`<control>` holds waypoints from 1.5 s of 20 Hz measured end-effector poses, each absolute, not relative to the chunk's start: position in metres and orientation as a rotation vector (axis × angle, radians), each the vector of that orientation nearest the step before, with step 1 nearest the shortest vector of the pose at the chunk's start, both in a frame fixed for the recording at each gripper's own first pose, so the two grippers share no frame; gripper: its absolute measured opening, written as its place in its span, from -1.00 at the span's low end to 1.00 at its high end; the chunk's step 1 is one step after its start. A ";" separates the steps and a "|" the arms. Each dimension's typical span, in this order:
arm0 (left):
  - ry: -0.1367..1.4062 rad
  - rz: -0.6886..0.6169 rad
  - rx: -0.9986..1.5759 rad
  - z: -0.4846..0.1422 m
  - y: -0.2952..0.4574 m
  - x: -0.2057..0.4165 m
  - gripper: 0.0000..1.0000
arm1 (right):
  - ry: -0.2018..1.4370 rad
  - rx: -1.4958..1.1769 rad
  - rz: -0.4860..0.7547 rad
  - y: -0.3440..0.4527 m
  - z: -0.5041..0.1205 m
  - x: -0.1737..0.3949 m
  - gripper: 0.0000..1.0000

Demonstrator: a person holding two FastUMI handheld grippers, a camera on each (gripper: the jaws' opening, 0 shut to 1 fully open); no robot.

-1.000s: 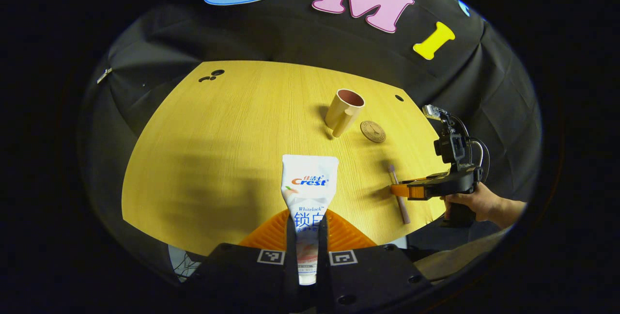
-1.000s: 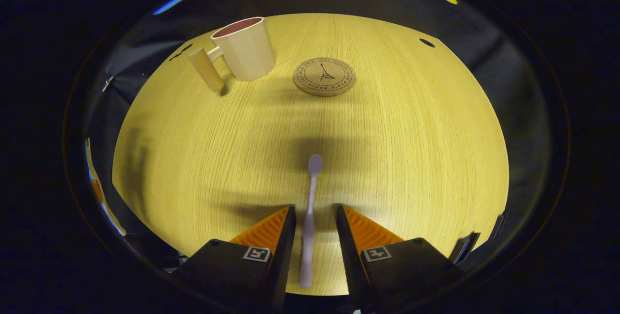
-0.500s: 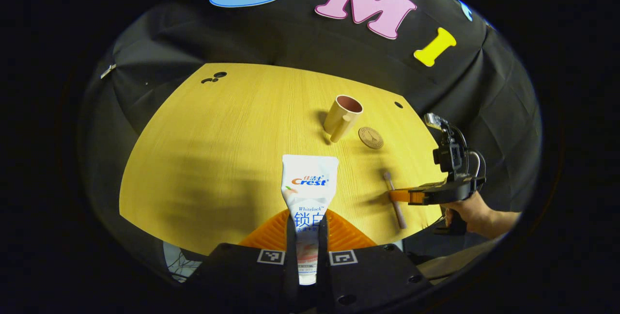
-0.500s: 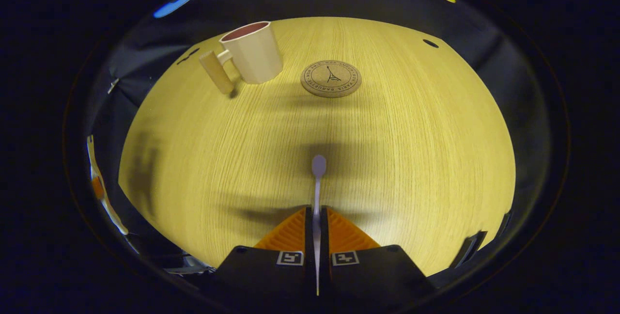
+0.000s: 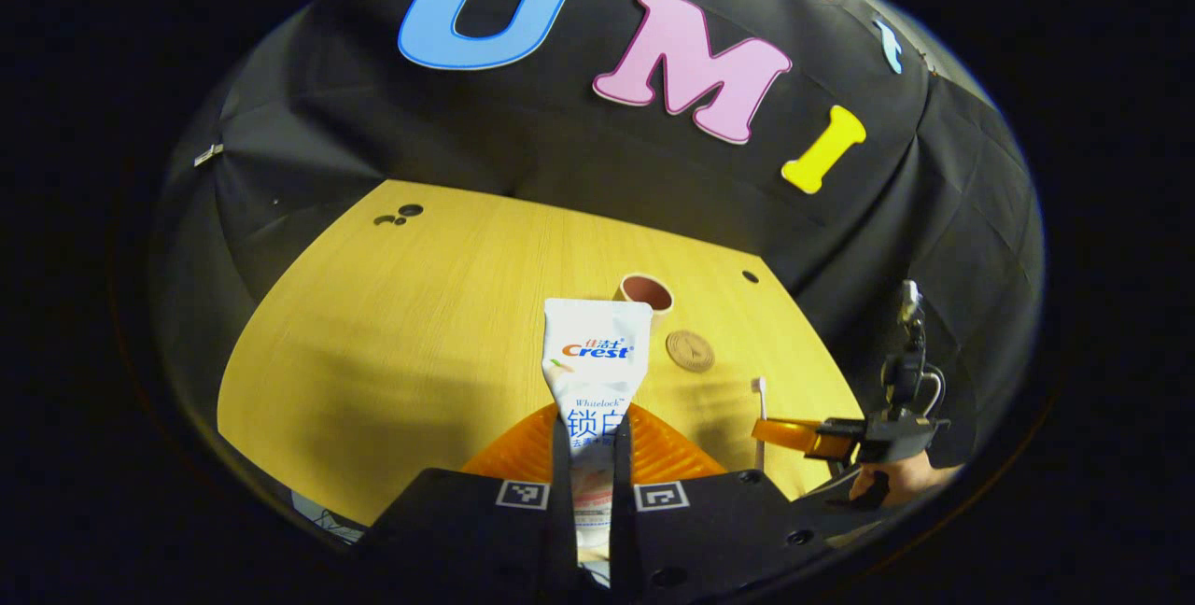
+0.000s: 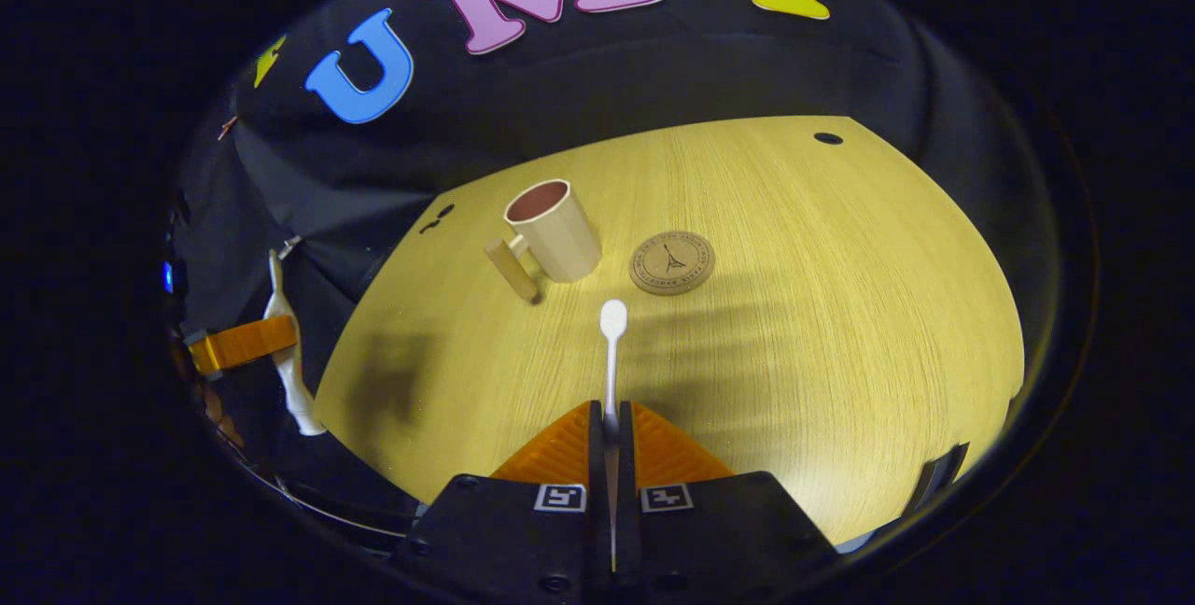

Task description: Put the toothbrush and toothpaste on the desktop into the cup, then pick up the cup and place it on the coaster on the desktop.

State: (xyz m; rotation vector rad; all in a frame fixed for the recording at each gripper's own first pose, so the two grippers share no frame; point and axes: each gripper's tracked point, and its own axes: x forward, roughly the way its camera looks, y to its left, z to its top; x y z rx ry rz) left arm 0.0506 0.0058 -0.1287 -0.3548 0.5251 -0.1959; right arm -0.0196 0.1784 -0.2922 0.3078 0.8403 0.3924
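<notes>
Now both tools are loaded and raised above the yellow wooden desktop (image 6: 794,325). Seen in the left gripper view, the left gripper (image 5: 591,442) is clenched on the toothpaste (image 5: 594,358), both fingers pressing the tube's lower part while its flat crimped end sticks out forward, covering part of the cup (image 5: 646,292) beyond it. To the right of that cup lies the round coaster (image 5: 690,350), and farther right the right gripper (image 5: 780,432) shows side-on, with the toothbrush (image 5: 759,404) standing up across its fingers and a hand (image 5: 896,482) below it. Seen in the right gripper view, the right gripper (image 6: 611,437) is closed tight on the toothbrush (image 6: 611,344), whose handle runs between the fingers and whose head points away toward the far side. Beyond the head, the cup (image 6: 553,230) stands upright on the desktop with its handle to the left, and the coaster (image 6: 671,261) lies just beside it on the right, apart from it. At the left edge the left gripper (image 6: 238,344) appears with the toothpaste (image 6: 285,353) in it.
</notes>
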 end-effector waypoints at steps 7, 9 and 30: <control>0.319 -0.326 -0.398 -0.070 -0.040 0.132 -0.63 | 0.763 0.394 0.437 0.163 -0.247 -0.028 -0.87; 0.270 -0.364 -0.405 -0.057 -0.054 0.157 -0.63 | 0.738 0.383 0.434 0.150 -0.237 -0.032 -0.88; 0.268 -0.348 -0.287 -0.135 -0.104 0.321 -0.63 | 0.656 0.461 0.196 0.042 -0.218 -0.063 -0.87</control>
